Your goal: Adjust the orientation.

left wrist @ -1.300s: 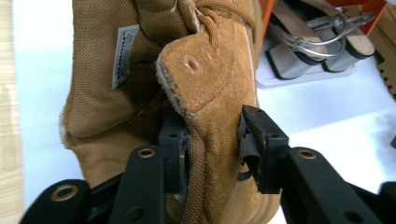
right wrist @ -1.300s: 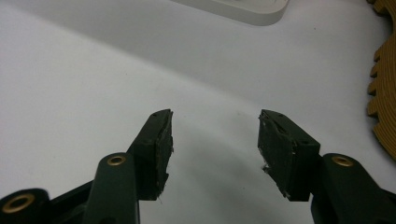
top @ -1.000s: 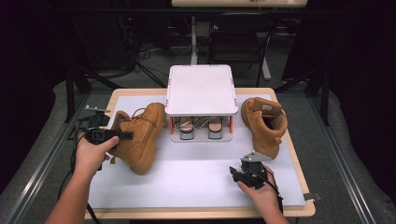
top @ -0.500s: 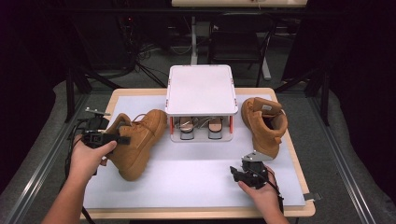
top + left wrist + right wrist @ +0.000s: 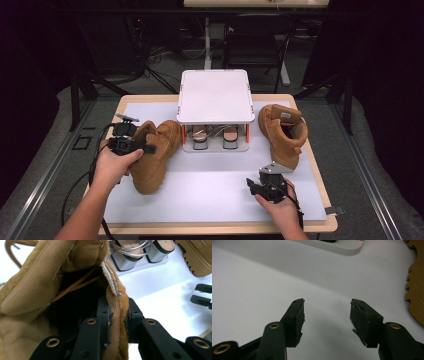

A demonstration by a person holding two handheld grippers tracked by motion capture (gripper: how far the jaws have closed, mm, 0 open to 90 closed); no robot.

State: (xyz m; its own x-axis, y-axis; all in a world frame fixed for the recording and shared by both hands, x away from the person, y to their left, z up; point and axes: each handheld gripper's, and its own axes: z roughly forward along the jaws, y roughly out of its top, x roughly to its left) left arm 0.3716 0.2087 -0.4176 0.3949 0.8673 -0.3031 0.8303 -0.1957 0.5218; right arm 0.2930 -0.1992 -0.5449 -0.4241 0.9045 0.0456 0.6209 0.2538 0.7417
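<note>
Two tan boots on the table [image 5: 210,205]: one boot [image 5: 155,157] lying at the left, pinched at the collar by the left gripper [image 5: 117,315], second boot [image 5: 285,132] upright at the right. One white rack [image 5: 215,97] between them, holding what looks like two sandals [image 5: 140,250], partly hidden. Right gripper [image 5: 327,315] spread wide over bare tabletop, gripping nothing.

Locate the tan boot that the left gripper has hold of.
In the high view the tan boot lies on the table's left side, just left of the white shoe rack, with the left gripper clamped on its collar.
</note>
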